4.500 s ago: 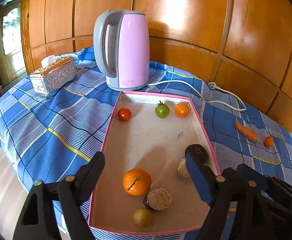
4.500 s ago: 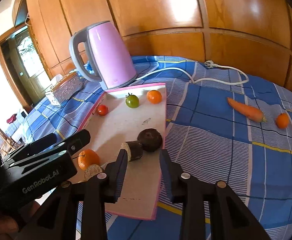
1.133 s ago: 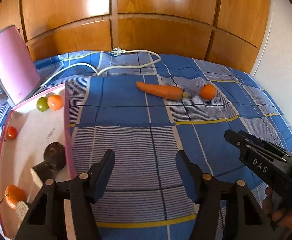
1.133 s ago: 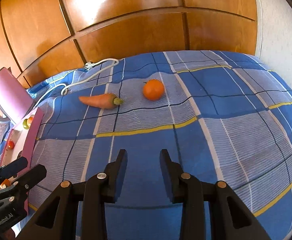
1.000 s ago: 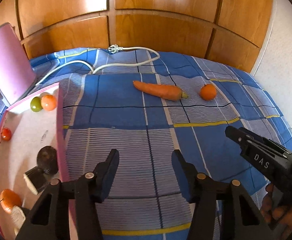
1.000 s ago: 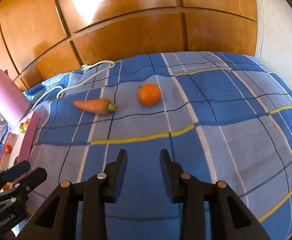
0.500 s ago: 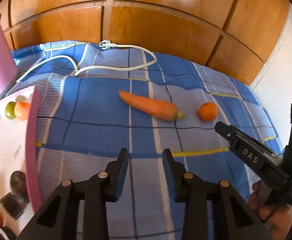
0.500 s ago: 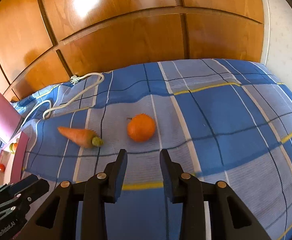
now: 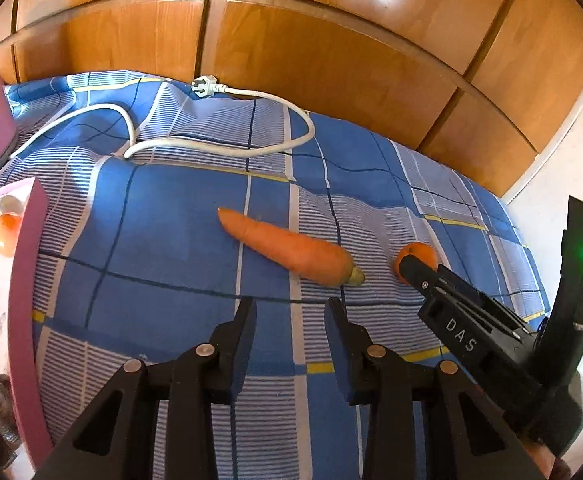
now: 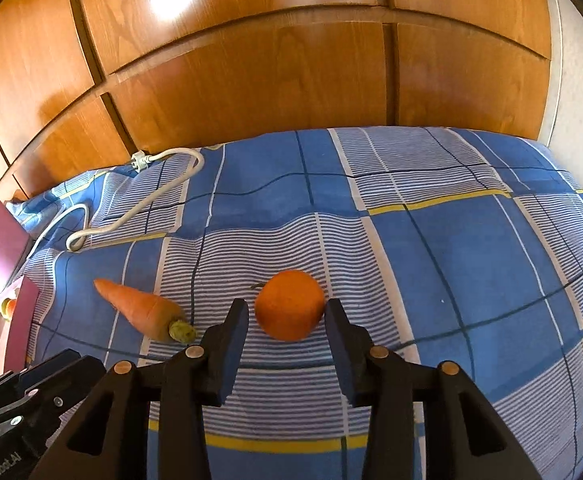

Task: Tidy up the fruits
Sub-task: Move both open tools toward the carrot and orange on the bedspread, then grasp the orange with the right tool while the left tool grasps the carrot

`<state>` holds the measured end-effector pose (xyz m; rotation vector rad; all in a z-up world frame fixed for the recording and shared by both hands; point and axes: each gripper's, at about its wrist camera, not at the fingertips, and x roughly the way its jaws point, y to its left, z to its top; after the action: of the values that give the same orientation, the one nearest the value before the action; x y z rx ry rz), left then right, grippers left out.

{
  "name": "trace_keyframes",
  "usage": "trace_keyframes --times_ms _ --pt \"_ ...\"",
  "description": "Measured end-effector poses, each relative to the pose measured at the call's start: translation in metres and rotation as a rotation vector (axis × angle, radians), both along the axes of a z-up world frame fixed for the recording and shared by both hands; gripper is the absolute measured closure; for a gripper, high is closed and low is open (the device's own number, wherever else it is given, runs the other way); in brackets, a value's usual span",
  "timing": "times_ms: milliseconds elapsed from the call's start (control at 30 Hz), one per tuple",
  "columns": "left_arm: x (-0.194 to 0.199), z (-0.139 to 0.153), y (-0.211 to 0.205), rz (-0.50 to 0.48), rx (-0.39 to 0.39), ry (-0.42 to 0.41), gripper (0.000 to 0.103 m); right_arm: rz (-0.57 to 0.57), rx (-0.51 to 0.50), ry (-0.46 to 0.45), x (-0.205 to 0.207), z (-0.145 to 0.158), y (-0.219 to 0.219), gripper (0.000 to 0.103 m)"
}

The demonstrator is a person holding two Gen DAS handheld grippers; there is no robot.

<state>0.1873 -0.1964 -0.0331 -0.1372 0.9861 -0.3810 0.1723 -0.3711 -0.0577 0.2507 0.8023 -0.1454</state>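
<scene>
Left jaws: we see the left gripper (image 9: 291, 312) apart and empty, short of the carrot (image 9: 289, 251).
Right jaws: right gripper (image 10: 285, 316) opening around the orange (image 10: 290, 305), seemingly not yet gripping.
Progress: some fruits in the pink box (image 9: 27, 280); carrot and orange remain on the cloth.

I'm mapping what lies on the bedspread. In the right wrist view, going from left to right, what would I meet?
Pink tray → carrot → orange, which sits between the tips of the right gripper as its jaws open.
</scene>
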Motion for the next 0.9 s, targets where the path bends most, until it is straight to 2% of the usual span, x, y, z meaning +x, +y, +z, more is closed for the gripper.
trace_keyframes --times_ms 267,333,500,833,900 --pt "0.009 -0.003 -0.008 0.008 -0.002 0.010 0.067 0.016 -0.018 -0.012 0.004 -0.002 0.001 0.065" --pt "0.011 -0.004 -0.009 0.016 -0.007 0.015 0.065 0.021 -0.024 -0.010 0.006 -0.002 0.001 0.065" --pt "0.019 -0.001 -0.010 0.054 -0.035 0.015 0.051 0.032 -0.037 -0.011 0.006 -0.001 0.002 0.065" --pt "0.046 -0.012 -0.028 0.120 -0.070 0.083 0.050 0.041 -0.048 -0.013 0.005 -0.001 0.006 0.065" --pt "0.053 -0.016 -0.031 0.148 -0.066 0.108 0.036 0.042 -0.049 -0.012 0.004 -0.001 0.006 0.065"
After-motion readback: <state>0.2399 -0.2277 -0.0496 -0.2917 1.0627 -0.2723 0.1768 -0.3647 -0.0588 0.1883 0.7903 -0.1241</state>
